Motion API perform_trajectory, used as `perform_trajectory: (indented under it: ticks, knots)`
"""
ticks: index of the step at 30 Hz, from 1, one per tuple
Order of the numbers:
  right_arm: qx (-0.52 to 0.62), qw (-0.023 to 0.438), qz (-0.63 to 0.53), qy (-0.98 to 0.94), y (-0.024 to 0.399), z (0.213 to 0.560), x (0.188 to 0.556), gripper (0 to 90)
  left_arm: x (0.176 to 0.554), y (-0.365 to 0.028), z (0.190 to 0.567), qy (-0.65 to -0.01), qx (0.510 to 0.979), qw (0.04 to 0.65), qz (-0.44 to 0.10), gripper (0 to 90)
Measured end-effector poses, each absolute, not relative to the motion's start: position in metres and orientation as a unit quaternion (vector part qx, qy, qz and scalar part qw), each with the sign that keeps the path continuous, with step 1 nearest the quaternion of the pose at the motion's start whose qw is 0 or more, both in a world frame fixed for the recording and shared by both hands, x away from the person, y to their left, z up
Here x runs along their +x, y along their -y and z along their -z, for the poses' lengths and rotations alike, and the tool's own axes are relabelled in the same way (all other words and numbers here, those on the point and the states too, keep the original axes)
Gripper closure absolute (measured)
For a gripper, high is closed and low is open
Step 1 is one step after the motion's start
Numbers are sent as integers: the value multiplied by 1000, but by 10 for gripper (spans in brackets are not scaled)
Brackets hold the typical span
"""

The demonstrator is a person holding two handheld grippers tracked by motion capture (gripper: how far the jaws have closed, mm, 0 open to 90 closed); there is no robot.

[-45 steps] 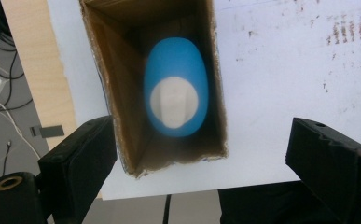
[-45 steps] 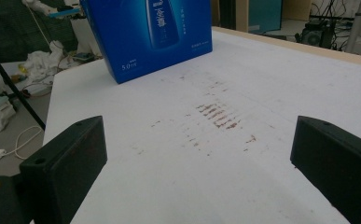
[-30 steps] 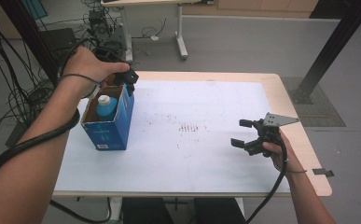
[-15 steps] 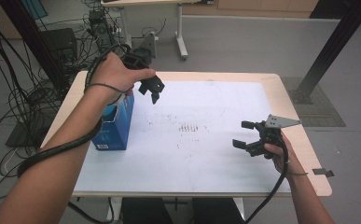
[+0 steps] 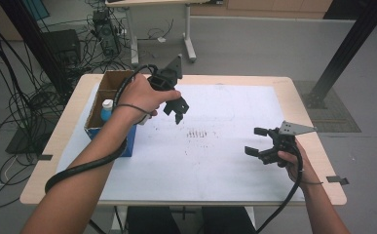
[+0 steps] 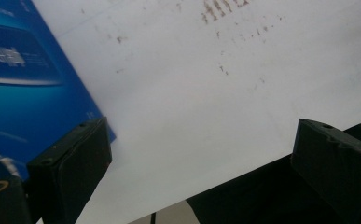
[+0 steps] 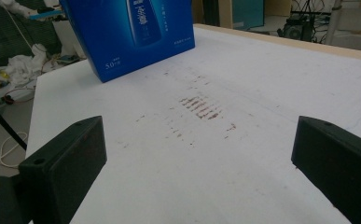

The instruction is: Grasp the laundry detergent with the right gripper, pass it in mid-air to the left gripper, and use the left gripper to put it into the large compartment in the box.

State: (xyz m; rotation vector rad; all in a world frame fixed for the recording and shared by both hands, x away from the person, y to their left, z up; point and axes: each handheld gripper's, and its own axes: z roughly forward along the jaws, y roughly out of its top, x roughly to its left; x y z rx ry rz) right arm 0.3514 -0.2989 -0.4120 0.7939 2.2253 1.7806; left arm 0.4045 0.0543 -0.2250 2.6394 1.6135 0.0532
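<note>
box [image 5: 109, 109] L on table [image 5: 293, 92] | bottle [image 5: 106, 109] in box | marks [image 5: 199, 133] ctr

The high view looks forward and down from above the person's side, far enough to take in the whole tabletop [image 5: 303, 87]. The left gripper view looks steeply down, very close to the white sheet [image 6: 206, 93]. The right gripper view looks low and almost level across it. All three share the blue box [image 5: 127, 139] and the reddish marks [image 7: 201, 108].
</note>
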Motion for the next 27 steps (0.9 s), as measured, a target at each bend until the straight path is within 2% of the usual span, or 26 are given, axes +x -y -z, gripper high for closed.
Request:
perform_trajectory:
  ticks: [27]
  knots:
    - [273, 91, -591, -754, 300, 413, 352, 31, 405, -43, 304, -520, 854, 19, 9, 57]
